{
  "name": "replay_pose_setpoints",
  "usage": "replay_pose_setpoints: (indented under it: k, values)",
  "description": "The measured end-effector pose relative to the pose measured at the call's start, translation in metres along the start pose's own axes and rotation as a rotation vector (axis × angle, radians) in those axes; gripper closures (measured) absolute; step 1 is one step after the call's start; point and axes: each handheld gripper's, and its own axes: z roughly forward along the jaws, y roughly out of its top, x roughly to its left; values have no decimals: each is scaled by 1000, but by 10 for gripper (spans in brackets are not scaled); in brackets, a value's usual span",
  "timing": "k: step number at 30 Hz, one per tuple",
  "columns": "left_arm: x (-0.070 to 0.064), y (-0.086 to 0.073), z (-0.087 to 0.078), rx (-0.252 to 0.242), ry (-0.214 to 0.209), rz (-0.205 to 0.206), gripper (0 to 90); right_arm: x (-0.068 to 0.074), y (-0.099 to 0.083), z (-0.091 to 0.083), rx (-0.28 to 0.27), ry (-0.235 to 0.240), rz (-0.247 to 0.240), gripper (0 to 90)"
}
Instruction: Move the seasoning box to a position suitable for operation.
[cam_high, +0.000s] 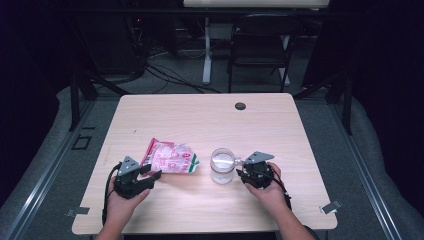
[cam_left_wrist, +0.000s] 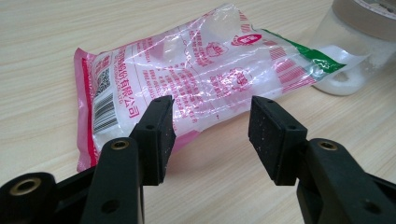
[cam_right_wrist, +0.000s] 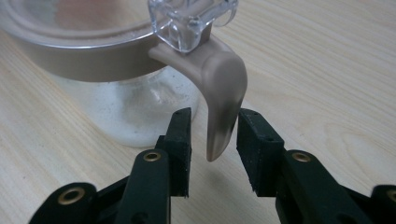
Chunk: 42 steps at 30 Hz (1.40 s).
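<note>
Your left gripper (cam_high: 151, 171) sits at the near left of the pale wood-grain worktop (cam_high: 200, 115), held in your left hand (cam_high: 122, 202). Its jaws stand wide apart with nothing between them. In the left gripper view (cam_left_wrist: 211, 135) they point at the near edge of the clear plastic pouch printed in pink and red with a green strip at one end (cam_left_wrist: 205, 70). One pad lies just at the pouch's lower edge; whether it touches is hard to tell.

The pouch (cam_high: 170, 157) lies flat on the worktop, just ahead of your left gripper, with its barcode end towards you and its green end towards the jar.

To the right of the pouch, close beside its green end, stands the clear glass jar with a beige lid ring and a clear hinged clasp (cam_high: 223, 165). It holds a white powdery fill at the bottom, seen in the left gripper view (cam_left_wrist: 359, 46).

Your right gripper (cam_high: 241, 170) is just right of the jar, held in your right hand (cam_high: 270, 192). In the right gripper view (cam_right_wrist: 214, 140) its jaws are narrowed either side of the beige curved lever (cam_right_wrist: 224, 93) that hangs from the jar's lid ring. A thin gap shows on each side of the lever, so the jaws bracket it without clamping.
</note>
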Motion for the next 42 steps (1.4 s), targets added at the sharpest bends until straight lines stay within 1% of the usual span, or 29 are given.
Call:
replay_pose_setpoints:
  k: [3,4,5,6,7,11,12,15,21,25,27,29,30,32,33,34,36,37,39,40,42]
  values:
    - [-1,-1,0,0,1,4,510,0,1,3,10,-2,8,669]
    - [-1,-1,0,2,0,8,510,-2,2,6,9,6,18,684]
    - [-2,-1,0,6,0,8,510,-2,2,6,9,6,18,684]
    - [-2,-2,0,11,-1,10,510,-3,3,9,23,15,21,699]
    - [-2,-2,0,11,-1,10,510,-4,3,12,21,17,22,705]
    - [-3,-3,1,15,0,12,510,-5,4,17,40,24,22,738]
    - [-4,-3,1,15,-1,15,510,-5,4,18,35,25,30,746]
    - [-5,-3,1,14,-3,18,510,-5,4,18,38,27,33,753]
    - [-6,-3,0,7,-3,17,510,-4,5,18,43,15,4,766]
    - [-6,-2,1,7,-5,21,510,-3,4,17,43,23,-7,763]
    - [-6,-2,2,7,-12,24,510,-2,3,15,47,37,-26,760]
    - [-7,-1,3,8,-17,25,510,-2,3,15,45,42,-30,760]
    - [-8,-1,4,8,-19,33,510,-1,2,13,53,55,-44,760]
    - [-9,0,4,6,-20,33,510,0,2,13,47,59,-44,760]
    - [-9,0,5,9,-22,39,510,1,1,13,47,66,-54,762]
    - [-10,1,5,10,-23,43,510,3,1,12,49,85,-71,763]
    - [-11,1,6,6,-25,45,510,5,1,11,51,91,-79,764]
    - [-12,2,6,9,-26,50,510,8,0,10,49,108,-96,764]
    - [-14,3,8,9,-32,54,510,10,0,10,48,114,-104,765]
    - [-15,3,9,10,-36,56,510,12,-1,10,48,126,-117,766]
    - [-18,5,10,8,-46,66,509,12,-1,10,42,128,-119,766]
